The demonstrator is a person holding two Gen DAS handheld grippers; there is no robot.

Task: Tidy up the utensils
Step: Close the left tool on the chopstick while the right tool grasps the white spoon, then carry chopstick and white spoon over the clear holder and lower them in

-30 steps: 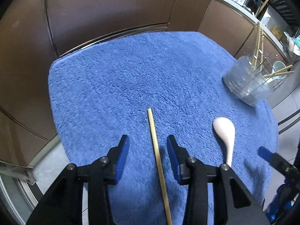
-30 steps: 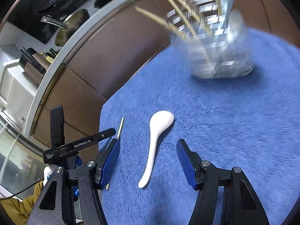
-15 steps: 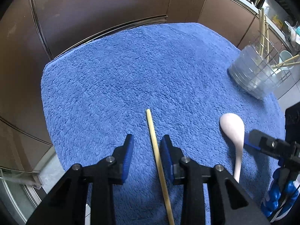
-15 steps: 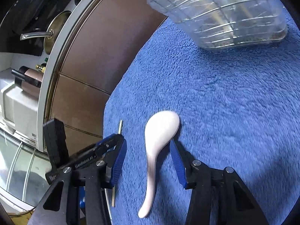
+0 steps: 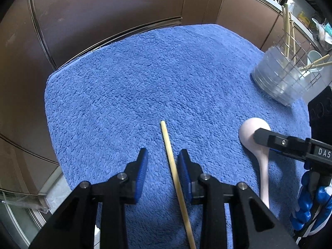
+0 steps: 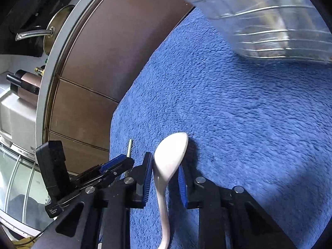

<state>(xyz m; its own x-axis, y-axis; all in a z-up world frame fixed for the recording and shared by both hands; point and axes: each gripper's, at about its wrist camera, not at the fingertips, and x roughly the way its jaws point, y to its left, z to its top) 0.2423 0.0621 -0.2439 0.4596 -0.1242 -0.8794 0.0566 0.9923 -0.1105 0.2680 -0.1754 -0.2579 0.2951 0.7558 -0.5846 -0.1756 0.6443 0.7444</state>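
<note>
A wooden chopstick (image 5: 174,170) lies on the blue mat (image 5: 145,78). My left gripper (image 5: 164,161) straddles it, jaws narrowed but a gap still shows on the left side. A white ceramic spoon (image 6: 169,161) lies on the mat; my right gripper (image 6: 165,173) has its jaws closed in around the spoon's bowl, both pads touching or nearly touching it. The spoon (image 5: 254,143) and the right gripper's finger also show in the left wrist view. A clear utensil holder (image 5: 284,76) with several chopsticks stands at the far right.
Brown cabinet fronts (image 5: 103,10) run behind the mat. The mat's left edge (image 5: 49,108) drops to the floor. A counter with a pan (image 6: 51,33) and appliances shows in the right wrist view. The utensil holder (image 6: 269,20) looms close above the right gripper.
Both grippers have come down and forward over their utensils, and both have narrowed their jaws: the left around the chopstick, the right onto the spoon's bowl.
</note>
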